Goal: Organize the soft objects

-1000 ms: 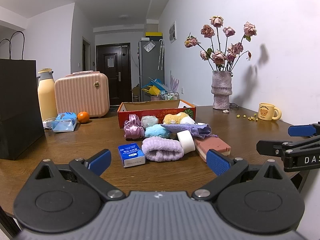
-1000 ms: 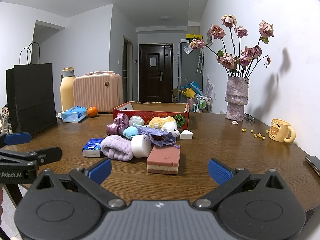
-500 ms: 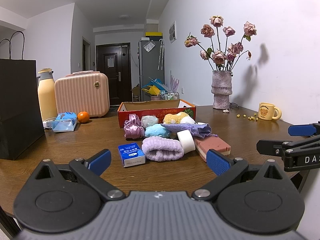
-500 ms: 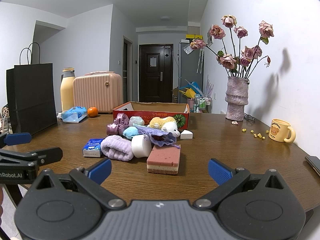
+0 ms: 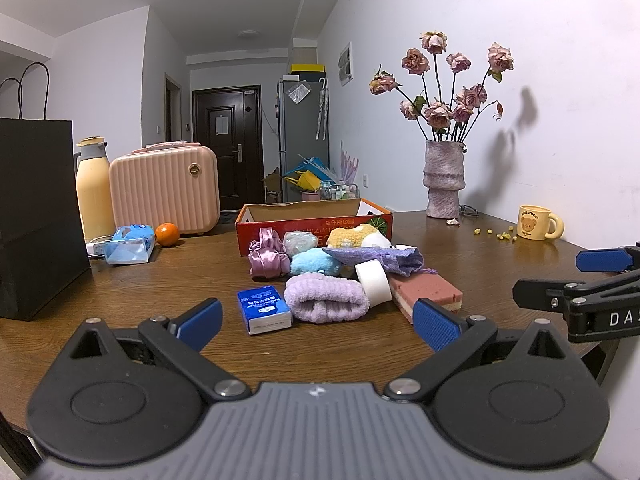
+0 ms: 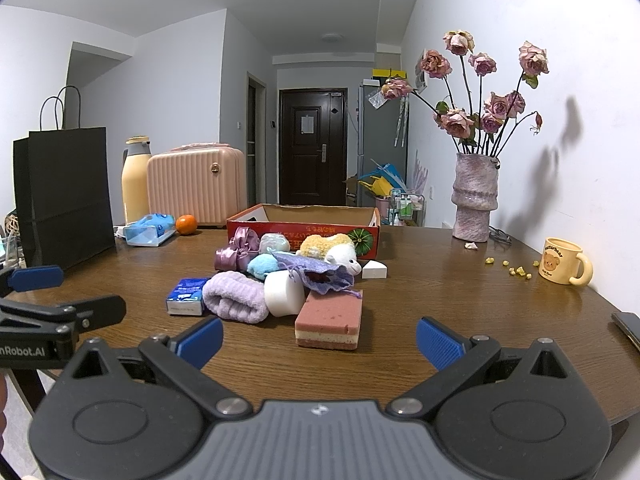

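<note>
A heap of soft things lies on the wooden table (image 5: 132, 280), ahead of both sets of tongs and touched by neither. Nearest the left gripper (image 5: 316, 322), just beyond the gap between its blue pads, are the rolled lilac towel (image 5: 326, 298) and, touching its left side, a blue tissue pack (image 5: 263, 309). A white foam roll (image 5: 374, 285) leans against the towel's right end, and the pink layered sponge (image 5: 426, 294) lies just ahead of that gripper's right pad. From the right gripper (image 6: 318, 342), the same sponge (image 6: 330, 318) sits straight ahead between its pads, the towel (image 6: 236, 296) ahead and to the left.

Farther off in the heap are a purple drawstring pouch (image 6: 316, 272), a light blue plush (image 6: 262, 266), a satin scrunchie (image 6: 236, 250), a pale green ball (image 6: 274, 243) and a yellow-and-white plush toy (image 6: 332, 250), backed by the open red cardboard box (image 6: 304, 226). A small white wedge (image 6: 374, 270) lies right of the toy.

Both grippers stand spread wide, holding nothing, side by side short of the heap.

Beyond, to the left: a black paper bag (image 6: 66, 196), a cream flask (image 6: 136, 178), a pink case (image 6: 196, 186), an orange (image 6: 186, 224). To the right: a vase of dried roses (image 6: 474, 196) and a bear mug (image 6: 564, 266).
</note>
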Demonstrator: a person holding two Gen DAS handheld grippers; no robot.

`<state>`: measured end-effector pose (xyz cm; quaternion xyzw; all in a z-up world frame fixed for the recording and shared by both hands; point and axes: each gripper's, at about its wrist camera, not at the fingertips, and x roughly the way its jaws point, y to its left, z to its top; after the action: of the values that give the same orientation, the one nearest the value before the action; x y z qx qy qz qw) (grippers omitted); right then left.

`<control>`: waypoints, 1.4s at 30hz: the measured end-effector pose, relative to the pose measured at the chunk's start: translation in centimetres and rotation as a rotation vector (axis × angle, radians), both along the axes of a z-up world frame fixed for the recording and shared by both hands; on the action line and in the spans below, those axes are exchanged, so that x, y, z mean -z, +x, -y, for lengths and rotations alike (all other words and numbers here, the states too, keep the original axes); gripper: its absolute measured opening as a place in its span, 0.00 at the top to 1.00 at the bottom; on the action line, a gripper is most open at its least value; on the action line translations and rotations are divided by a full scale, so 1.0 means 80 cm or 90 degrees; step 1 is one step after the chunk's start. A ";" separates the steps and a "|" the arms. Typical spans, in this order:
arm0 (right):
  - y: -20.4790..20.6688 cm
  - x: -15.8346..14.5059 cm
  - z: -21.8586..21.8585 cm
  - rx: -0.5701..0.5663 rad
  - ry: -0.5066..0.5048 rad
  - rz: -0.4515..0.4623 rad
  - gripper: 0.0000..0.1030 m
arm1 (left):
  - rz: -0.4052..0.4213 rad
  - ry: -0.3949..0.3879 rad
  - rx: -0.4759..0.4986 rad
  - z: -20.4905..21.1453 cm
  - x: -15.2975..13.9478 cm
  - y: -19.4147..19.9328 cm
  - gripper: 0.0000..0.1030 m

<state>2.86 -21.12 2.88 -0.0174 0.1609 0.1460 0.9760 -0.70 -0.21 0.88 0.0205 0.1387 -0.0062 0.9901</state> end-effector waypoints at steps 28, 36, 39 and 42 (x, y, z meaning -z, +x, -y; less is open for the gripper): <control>0.060 0.019 -0.010 -0.007 -0.007 -0.042 0.00 | -0.046 -0.004 -0.019 -0.013 0.018 0.057 0.00; 0.088 0.029 -0.015 -0.005 -0.010 -0.059 0.00 | -0.064 -0.006 -0.023 -0.017 0.027 0.078 0.00; 0.100 0.034 -0.017 -0.003 -0.012 -0.068 0.00 | -0.069 -0.008 -0.023 -0.018 0.029 0.087 0.00; 0.113 0.039 -0.020 -0.002 -0.015 -0.078 0.00 | -0.077 -0.009 -0.024 -0.019 0.033 0.097 0.00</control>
<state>11.89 -19.53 -0.24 -0.0199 0.2218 0.1465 0.9638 7.06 1.32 -1.78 0.0102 0.1986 0.0104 0.9800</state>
